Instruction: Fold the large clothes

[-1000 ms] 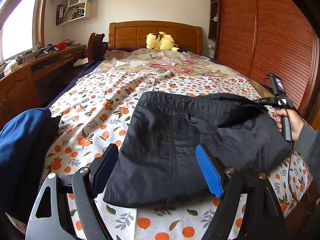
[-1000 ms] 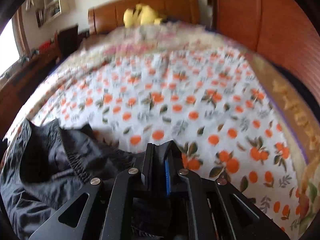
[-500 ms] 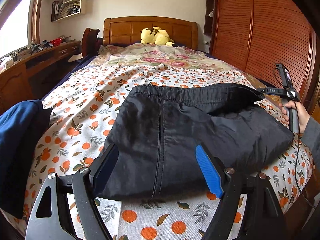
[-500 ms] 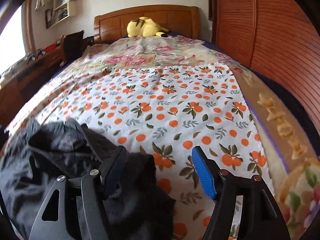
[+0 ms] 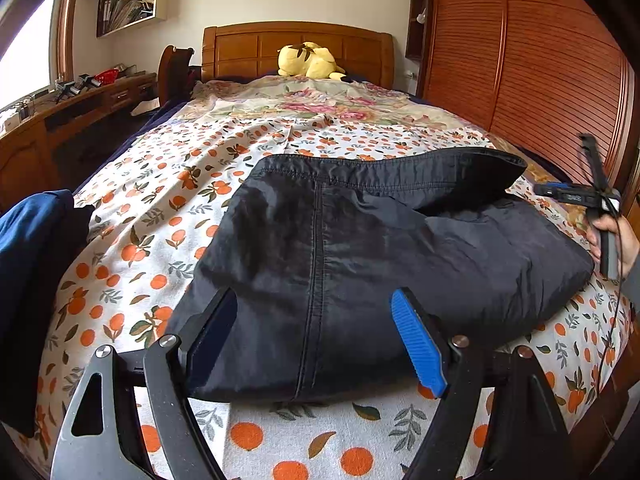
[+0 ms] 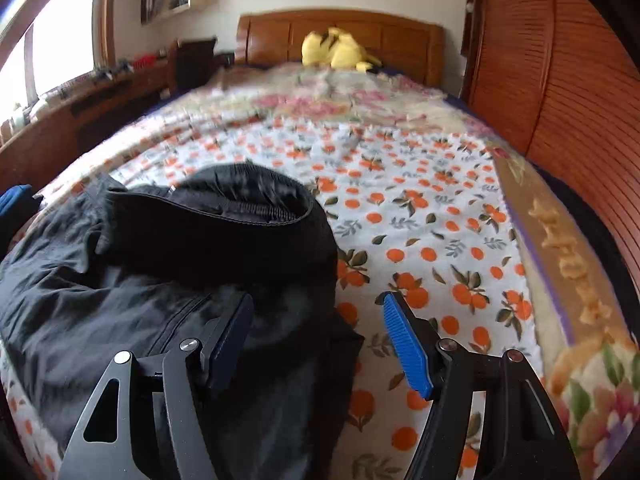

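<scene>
The bed [image 5: 168, 200] carried the folded black trousers [image 5: 360, 264] on its orange-print sheet — near the foot end. The left gripper [image 5: 320, 340] and the right gripper [image 6: 316, 336] both gaped wide above the cloth, holding nothing.

The folded trousers [image 5: 360, 256] lie on the bed [image 5: 168, 216] near its foot, waistband toward the headboard [image 5: 296, 48]. A plush toy [image 5: 310, 62] sits at the head of the bed, before the headboard. Another garment [image 5: 28, 264] lies at the bed's left edge. A counter [image 5: 60, 108] runs along the left wall under a shelf [image 5: 128, 4]; a wardrobe [image 5: 532, 64] stands to the right.
</scene>
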{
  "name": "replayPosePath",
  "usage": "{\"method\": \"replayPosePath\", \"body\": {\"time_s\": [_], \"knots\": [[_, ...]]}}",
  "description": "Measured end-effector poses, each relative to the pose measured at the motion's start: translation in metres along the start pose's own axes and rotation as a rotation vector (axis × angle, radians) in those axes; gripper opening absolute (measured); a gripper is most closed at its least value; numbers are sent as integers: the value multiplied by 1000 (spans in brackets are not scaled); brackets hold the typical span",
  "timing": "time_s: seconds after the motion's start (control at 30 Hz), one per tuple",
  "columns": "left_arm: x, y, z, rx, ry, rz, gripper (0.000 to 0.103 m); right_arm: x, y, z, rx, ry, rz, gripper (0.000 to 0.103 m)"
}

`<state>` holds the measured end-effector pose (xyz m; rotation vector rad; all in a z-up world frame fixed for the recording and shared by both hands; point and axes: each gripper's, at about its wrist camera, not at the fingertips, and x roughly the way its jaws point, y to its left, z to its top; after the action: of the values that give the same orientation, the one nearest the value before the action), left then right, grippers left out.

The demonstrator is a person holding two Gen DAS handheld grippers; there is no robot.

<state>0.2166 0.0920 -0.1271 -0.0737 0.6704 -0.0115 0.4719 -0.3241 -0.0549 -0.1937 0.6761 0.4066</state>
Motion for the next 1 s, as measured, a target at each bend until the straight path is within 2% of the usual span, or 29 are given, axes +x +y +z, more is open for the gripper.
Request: {"method": "replayPosePath", "body": {"time_s": [0.2, 0.33, 0.37, 0.43, 0.47, 0.5, 0.53, 0.63, 0.67, 0.73, 0.8, 0.93, 0.97, 1.0], "knots": [[3, -7, -5, 19, 18, -10, 80, 66, -16, 39, 45, 96, 27, 70], [5, -6, -7, 20, 27, -12, 80, 103, -26, 52, 103, 159, 43, 68], [5, -6, -7, 19, 28, -14, 80, 108, -28, 55, 114, 164, 46, 65], [6, -6, -7, 22, 31, -18, 80, 114, -30, 60, 121, 157, 38, 42], [7, -6, -6, 25, 32, -18, 80, 116, -30, 62, 118, 154, 29, 36], [7, -7, -6, 30, 32, -18, 80, 118, -29, 63, 113, 156, 29, 19], [7, -7, -7, 32, 33, -18, 80, 122, -28, 63, 107, 167, 30, 13], [8, -7, -7, 35, 32, -19, 80, 127, -22, 61, 59, 170, 30, 5], [8, -7, -7, 33, 33, -18, 80, 123, -18, 61, 43, 152, 19, 4], [9, -6, -7, 26, 34, -17, 80, 112, -21, 62, 43, 82, -79, 3], [9, -4, -8, 23, 36, -14, 80, 103, -29, 60, 85, 61, -154, 3], [6, 1, -10, 14, 28, -9, 80, 103, -21, 62, 44, 78, -192, 4], [4, 3, -11, 11, 25, -8, 80, 100, -16, 64, 33, 70, -199, 6], [3, 5, -11, 7, 22, -6, 80, 97, -10, 66, 22, 65, -203, 13]]}}
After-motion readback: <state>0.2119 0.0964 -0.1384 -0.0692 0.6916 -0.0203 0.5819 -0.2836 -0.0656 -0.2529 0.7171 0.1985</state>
